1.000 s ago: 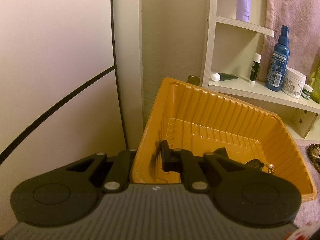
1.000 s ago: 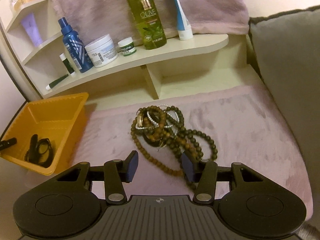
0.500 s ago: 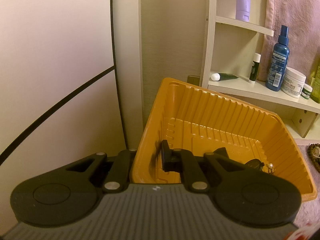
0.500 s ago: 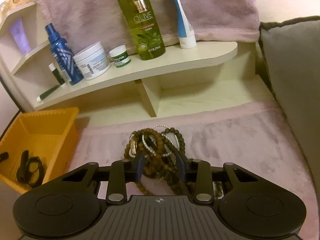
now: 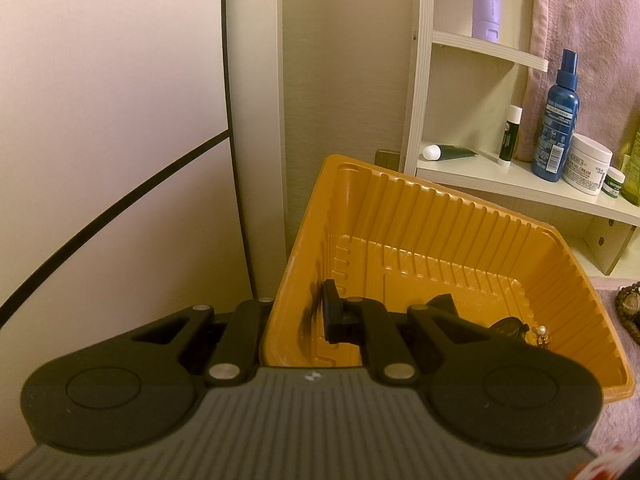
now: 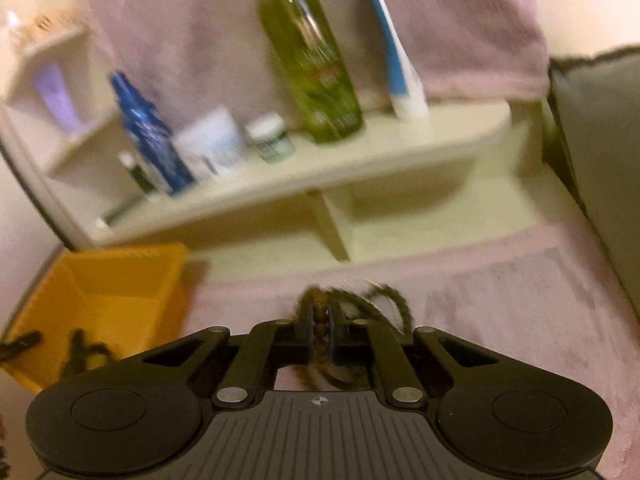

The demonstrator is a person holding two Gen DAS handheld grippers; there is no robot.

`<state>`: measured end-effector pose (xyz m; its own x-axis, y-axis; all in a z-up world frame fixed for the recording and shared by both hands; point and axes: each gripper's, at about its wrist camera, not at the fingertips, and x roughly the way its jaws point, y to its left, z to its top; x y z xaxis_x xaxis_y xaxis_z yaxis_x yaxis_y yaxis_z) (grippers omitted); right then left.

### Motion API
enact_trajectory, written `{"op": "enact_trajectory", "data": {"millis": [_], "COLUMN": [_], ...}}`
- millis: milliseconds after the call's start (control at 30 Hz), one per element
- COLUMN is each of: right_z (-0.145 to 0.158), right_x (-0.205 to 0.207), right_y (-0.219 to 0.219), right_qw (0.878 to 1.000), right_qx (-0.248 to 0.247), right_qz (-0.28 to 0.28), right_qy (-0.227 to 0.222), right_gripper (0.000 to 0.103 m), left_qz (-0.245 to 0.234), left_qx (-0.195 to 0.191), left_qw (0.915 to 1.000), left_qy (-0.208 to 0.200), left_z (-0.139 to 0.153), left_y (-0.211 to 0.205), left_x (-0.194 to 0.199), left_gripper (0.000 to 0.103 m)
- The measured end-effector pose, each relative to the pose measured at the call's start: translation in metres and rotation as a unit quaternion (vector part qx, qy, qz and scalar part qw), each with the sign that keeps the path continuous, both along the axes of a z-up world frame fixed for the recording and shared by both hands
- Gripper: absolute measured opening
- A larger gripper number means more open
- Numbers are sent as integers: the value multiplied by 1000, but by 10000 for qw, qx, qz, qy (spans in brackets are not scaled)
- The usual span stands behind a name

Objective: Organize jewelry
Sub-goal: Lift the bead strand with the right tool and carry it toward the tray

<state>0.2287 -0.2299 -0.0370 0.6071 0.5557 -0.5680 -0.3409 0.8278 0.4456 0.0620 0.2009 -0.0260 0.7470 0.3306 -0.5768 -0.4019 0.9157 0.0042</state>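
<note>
My left gripper (image 5: 308, 316) is shut on the near left wall of the orange tray (image 5: 460, 240), one finger inside and one outside. The tray holds a dark piece of jewelry (image 5: 510, 326) and a small pearl earring (image 5: 542, 332). My right gripper (image 6: 319, 328) is shut on a brown bead bracelet (image 6: 320, 326) from the pile of bead jewelry (image 6: 384, 300) on the pink cloth. The right wrist view is blurred by motion. The tray also shows at the left of that view (image 6: 116, 280), with dark jewelry inside.
A cream shelf unit (image 6: 360, 152) stands behind the pile, carrying a green bottle (image 6: 312, 64), a blue spray bottle (image 5: 558, 120), a white cream jar (image 5: 588, 164) and tubes. A grey cushion (image 6: 600, 160) is at the right. A wall (image 5: 100, 120) is left of the tray.
My right gripper moved forward over the bead pile and closed on a brown bead bracelet. The left gripper and the tray have not moved.
</note>
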Motion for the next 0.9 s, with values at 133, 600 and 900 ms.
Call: {"op": "enact_trajectory", "data": {"millis": [133, 600, 900], "right_z": [25, 77, 121], "right_x": [-14, -50, -61], "right_y": [-2, -18, -28], "right_qw": [9990, 9960, 9907], "right_qx": [265, 504, 598], "right_qz": [162, 125, -11], "right_qy": [-318, -734, -1223], "right_gripper": [7, 7, 7], "left_qz": [-2, -9, -8], "left_qx": [5, 8, 1], "left_qw": [10000, 10000, 10000], "left_qy": [0, -15, -20], "left_z": [0, 0, 0], "left_y": [0, 0, 0], "left_x": [0, -1, -1], "left_gripper": [10, 10, 10]}}
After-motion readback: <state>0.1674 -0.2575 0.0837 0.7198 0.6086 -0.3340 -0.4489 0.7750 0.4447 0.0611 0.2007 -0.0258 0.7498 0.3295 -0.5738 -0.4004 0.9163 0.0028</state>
